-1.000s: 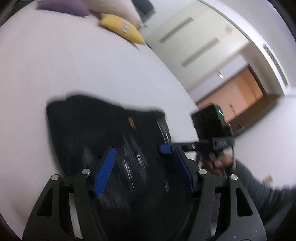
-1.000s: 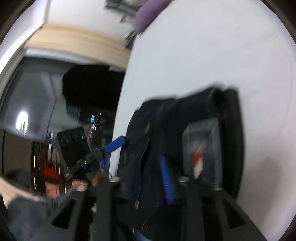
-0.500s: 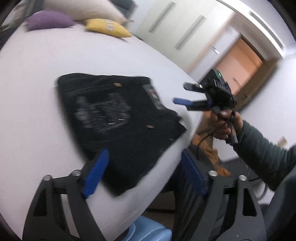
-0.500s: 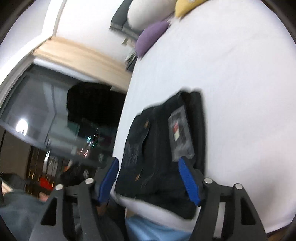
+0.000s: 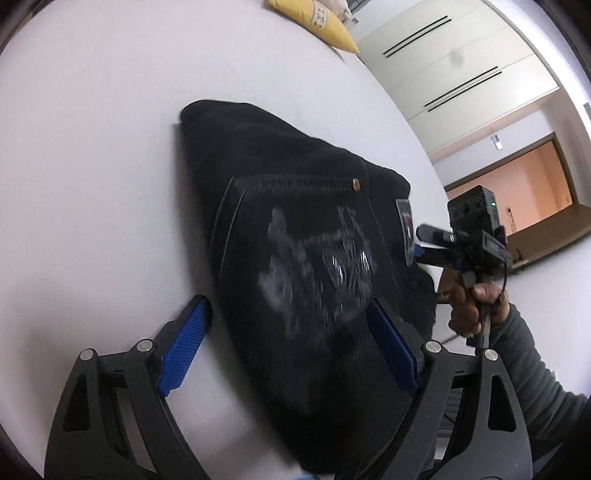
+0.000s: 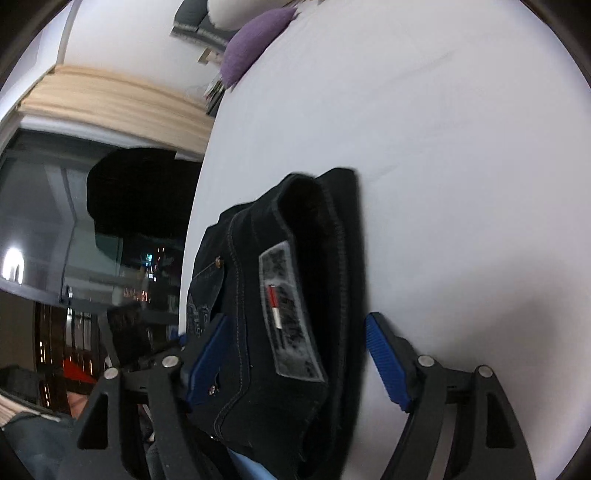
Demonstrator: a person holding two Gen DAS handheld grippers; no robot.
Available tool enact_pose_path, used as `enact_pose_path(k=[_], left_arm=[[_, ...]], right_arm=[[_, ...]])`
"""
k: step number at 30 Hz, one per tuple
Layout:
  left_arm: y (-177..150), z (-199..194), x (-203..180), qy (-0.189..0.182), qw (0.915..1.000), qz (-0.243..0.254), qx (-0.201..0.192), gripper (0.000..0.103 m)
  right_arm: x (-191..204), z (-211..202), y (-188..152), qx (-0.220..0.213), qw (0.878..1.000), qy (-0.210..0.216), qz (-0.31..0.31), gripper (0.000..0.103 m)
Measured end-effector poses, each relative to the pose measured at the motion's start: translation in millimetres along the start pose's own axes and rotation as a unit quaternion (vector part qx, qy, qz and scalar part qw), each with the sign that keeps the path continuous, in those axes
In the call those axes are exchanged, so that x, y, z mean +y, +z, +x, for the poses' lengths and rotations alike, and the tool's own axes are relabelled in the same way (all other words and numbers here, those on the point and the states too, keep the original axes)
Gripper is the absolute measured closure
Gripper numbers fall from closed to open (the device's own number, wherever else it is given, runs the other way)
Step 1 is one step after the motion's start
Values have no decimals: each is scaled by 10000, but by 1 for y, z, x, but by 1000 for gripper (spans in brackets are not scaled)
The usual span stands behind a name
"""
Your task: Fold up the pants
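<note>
Black pants (image 5: pixel 306 258) lie folded into a compact stack on the white bed (image 5: pixel 92 147), back pocket with pale embroidery facing up. In the right wrist view the pants (image 6: pixel 295 295) show the waistband and a grey label patch. My left gripper (image 5: pixel 288 343) is open, its blue pads straddling the near end of the stack. My right gripper (image 6: pixel 295 354) is open, its pads on either side of the waistband end. The right gripper also shows in the left wrist view (image 5: pixel 436 243) at the far edge of the pants.
A yellow pillow (image 5: pixel 321 22) and a purple pillow (image 6: pixel 255 48) lie at the head of the bed. The bed's edge runs close to the pants on the near side. A dark window and a curtain (image 6: pixel 110 99) stand beyond the bed.
Both grippers have come back in close over the pants after pulling away half a second ago. Both are wide open now. The pants lie as before.
</note>
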State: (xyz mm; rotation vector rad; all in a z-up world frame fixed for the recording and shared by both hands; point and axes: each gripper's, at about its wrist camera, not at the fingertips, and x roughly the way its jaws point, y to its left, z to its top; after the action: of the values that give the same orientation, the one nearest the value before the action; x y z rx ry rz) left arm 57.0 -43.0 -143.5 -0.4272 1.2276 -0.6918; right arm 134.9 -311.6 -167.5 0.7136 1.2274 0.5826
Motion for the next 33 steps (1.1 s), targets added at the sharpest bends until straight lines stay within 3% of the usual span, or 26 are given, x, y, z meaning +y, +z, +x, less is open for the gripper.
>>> enact_pose_path(k=[2,3,4,5,6,12,17,22,27,33], left_arm=[[8,4,0,15,10000,-31,81,30],[13,10,-1,89,9998,-50,193,44],[15,11,-3,142,9996,-40,254,50],[17,13,-4,190,9994,-22,278,53],[19,14,-7,233,9993,7,293,56],[24,9,-18,302,9994,64,138,79],[43,-20,-27,278,9992,217,-176,83],[95,-63,-17,597,9947,453,-709,83],[156,-79,15,924,9904,515,-894,83],[207,-64,64,1060,9900,377,-848,83]], right_arm=[[3,5,4,53,10000,-29,-51,30],[3,5,6,72,9999,-58,-50,33],[-1,-1,4,86,9999,-123,-53,41],[-4,-5,3,91,9997,-213,-52,55],[-7,-6,2,97,9994,-336,-58,61],[15,-19,-6,-81,9944,-916,-523,76],[71,-35,17,-362,9886,-922,-1132,83],[108,-23,68,-477,9832,-816,-1563,83],[123,4,123,-592,9832,-641,-1602,84],[98,52,185,-574,9890,-532,-1253,84]])
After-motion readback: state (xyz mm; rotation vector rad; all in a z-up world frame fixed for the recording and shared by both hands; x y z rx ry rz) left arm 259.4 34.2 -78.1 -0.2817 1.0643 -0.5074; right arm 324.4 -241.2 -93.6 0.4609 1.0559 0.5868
